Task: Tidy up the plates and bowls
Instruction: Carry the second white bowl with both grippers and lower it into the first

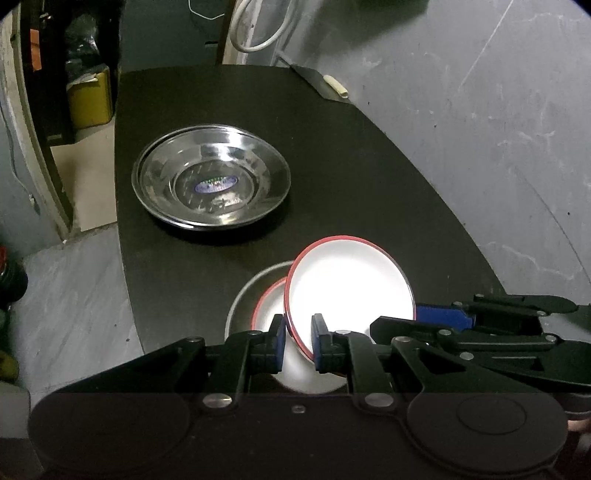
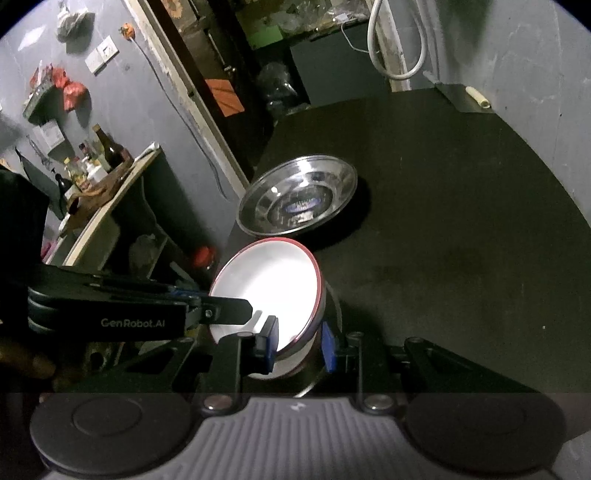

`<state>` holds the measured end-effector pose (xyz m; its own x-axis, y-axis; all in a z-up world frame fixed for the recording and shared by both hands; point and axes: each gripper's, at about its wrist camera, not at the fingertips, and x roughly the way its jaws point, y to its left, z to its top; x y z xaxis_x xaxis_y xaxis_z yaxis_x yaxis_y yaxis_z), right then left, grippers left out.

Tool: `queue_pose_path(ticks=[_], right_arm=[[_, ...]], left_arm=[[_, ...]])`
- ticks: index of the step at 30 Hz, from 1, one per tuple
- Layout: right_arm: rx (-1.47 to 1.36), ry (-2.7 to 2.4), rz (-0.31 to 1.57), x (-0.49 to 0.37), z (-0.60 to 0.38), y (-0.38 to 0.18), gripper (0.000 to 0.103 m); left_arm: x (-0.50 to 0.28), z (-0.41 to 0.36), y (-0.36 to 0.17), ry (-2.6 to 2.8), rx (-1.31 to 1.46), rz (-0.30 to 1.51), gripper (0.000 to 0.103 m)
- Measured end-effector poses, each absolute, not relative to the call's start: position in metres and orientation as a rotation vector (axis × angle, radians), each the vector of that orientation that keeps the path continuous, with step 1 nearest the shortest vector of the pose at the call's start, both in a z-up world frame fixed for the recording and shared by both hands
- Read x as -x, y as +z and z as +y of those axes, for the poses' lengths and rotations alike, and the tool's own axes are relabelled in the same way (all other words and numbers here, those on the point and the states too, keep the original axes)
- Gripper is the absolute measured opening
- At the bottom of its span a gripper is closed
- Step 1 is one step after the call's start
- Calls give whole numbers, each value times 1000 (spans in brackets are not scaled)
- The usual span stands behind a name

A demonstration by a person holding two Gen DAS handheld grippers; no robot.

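Observation:
A white bowl with a red rim is tilted over a second red-rimmed white bowl, which lies in a grey-rimmed bowl. My left gripper is shut on the tilted bowl's near rim. My right gripper straddles the same bowl at its right rim, its jaws a little apart; it also shows in the left wrist view. Stacked steel plates sit farther back on the black table; they also show in the right wrist view.
A grey wall runs along the table's right side. The table's left edge drops to the floor. A shelf with bottles stands to the left. A white hose hangs behind the table.

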<state>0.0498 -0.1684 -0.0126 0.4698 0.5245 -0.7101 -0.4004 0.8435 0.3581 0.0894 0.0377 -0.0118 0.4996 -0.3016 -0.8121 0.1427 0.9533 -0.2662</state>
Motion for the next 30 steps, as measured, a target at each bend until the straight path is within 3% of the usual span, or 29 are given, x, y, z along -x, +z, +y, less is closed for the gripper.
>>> queue_pose_path(ticks=[30], right_arm=[[-75, 586, 1001, -52, -152, -19, 30]], left_arm=[[-85, 34, -16, -244, 112, 1079, 20]])
